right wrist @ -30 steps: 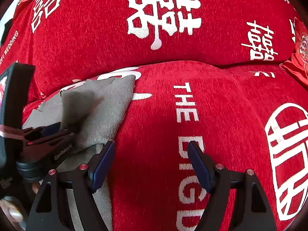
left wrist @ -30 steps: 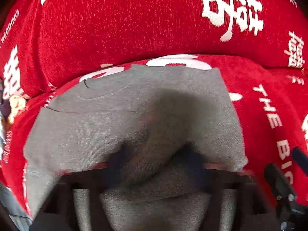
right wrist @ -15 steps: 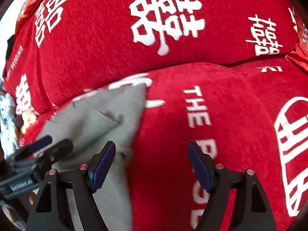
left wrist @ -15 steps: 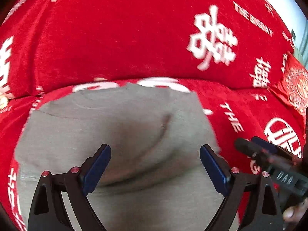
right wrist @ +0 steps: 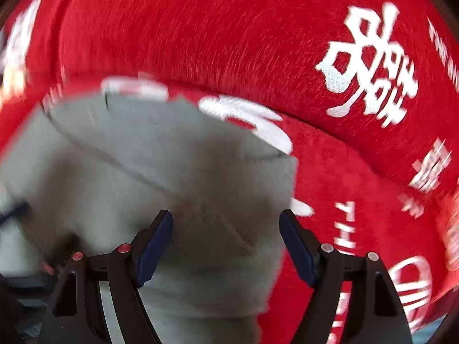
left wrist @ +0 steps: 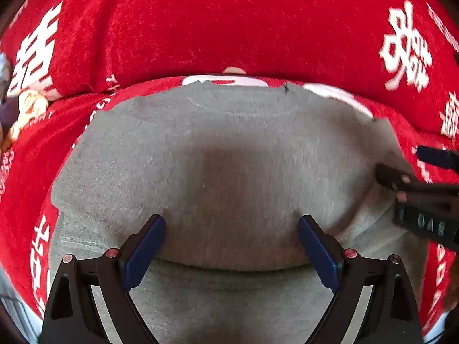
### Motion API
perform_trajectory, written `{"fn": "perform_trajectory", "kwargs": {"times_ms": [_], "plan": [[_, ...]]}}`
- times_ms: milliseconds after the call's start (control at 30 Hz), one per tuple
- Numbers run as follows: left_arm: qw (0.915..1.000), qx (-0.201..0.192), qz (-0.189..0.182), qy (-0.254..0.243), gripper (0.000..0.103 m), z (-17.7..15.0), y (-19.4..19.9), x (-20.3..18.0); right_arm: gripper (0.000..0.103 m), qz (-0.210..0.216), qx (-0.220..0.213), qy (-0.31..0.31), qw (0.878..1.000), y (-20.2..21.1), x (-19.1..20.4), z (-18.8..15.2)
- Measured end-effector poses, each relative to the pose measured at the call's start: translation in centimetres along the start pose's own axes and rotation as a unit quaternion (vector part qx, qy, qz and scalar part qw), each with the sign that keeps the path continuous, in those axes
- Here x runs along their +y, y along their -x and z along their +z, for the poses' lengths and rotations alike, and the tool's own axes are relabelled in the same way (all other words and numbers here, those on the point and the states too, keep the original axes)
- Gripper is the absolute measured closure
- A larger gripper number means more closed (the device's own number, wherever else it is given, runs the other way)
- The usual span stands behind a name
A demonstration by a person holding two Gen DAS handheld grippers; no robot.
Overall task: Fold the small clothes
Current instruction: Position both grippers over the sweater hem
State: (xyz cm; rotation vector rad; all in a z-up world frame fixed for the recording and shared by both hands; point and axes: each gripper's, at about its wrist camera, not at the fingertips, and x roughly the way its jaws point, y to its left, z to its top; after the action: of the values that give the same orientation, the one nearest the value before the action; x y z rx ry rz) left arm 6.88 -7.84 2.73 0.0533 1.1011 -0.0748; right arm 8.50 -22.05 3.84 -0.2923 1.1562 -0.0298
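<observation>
Softly fuzzy grey garment (left wrist: 229, 154) on plush red cover (left wrist: 218, 28)

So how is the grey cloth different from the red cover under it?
The grey garment is plain, while the red cover has white characters and letters printed on it. The grey garment is small and folded over on itself; the red cover spreads well past it on every side. The garment lies on top, the cover underneath. Both look like soft fabric.
</observation>
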Motion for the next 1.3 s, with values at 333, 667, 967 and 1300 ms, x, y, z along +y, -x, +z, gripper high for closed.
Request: {"fn": "perform_trajectory", "kwargs": {"times_ms": [333, 667, 967, 1300], "plan": [[0.9982, -0.043, -0.021, -0.037, 0.009, -1.1, 3.0, -0.1, 0.023, 0.046, -0.048, -0.132, 0.989, 4.6, -6.5, -8.4], [0.9989, -0.034, 0.002, -0.032, 0.009, -0.5, 1.8, 1.4, 0.023, 0.149, -0.085, -0.118, 0.978, 3.6, 0.1, -2.7], [0.9993, -0.023, -0.003, -0.029, 0.009, -1.2, 0.6, 3.9, 0.024, 0.134, -0.051, -0.108, 0.984, 2.1, 0.7, -5.5], [0.9998, -0.019, -0.006, -0.008, 0.009, -0.5, -0.3, 5.8, 0.024, 0.117, -0.063, -0.098, 0.986, 2.1, 1.3, -3.7]]}}
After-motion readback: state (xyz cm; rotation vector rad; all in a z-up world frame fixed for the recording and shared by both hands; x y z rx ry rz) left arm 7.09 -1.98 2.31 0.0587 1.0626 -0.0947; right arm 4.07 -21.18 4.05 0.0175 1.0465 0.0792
